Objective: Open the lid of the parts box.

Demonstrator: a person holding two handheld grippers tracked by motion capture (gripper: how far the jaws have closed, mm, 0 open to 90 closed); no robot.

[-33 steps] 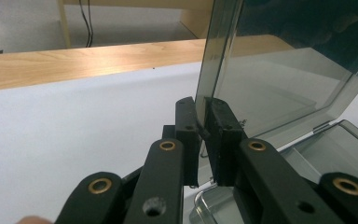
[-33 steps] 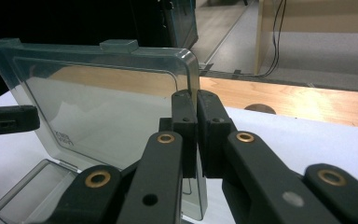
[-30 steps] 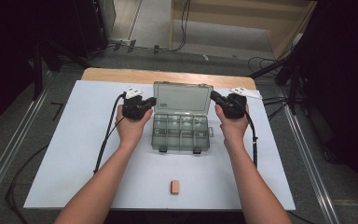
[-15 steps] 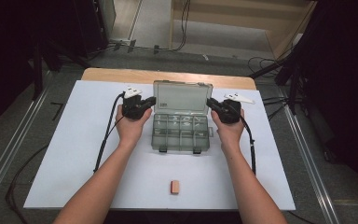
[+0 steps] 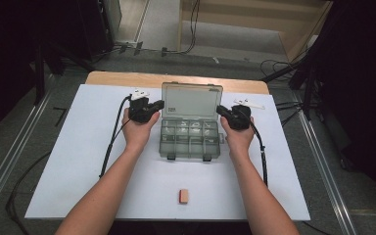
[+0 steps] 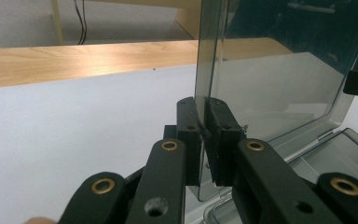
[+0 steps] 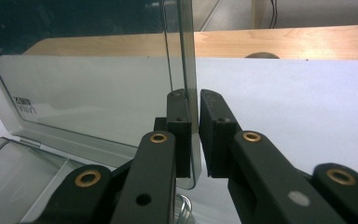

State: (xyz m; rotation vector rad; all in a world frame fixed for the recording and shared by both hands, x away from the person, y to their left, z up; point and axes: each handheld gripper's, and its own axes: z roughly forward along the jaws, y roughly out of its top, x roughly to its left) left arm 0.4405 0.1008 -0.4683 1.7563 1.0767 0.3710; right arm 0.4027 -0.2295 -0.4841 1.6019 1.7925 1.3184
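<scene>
Nearest the person, a small pinkish block (image 5: 184,196) lies alone on the white sheet (image 5: 78,166) that covers the desk, well apart from everything else. Two bare forearms reach forward over the sheet, one on each side of a clear grey plastic compartment box (image 5: 190,139) that sits in the middle of the desk. Its tray is split into small cells, two latches face the person, and its lid (image 5: 192,100) stands raised at the far side (hinged along the back edge).

The left gripper (image 5: 147,108) sits at the left edge of that lid; in the left gripper view its fingers (image 6: 189,135) are drawn narrow and pinch the lid's edge between them. The right gripper (image 5: 231,116) sits at the lid's right edge. In the right gripper view the lid's edge stands between its fingers (image 7: 179,126), the left one against the plastic and the right one a hair apart from it; these fingers have just been closing in on the lid.

Beyond the box, a strip of bare wood (image 5: 127,78) shows at the desk's far edge, with cables (image 5: 193,24) on the floor behind.
</scene>
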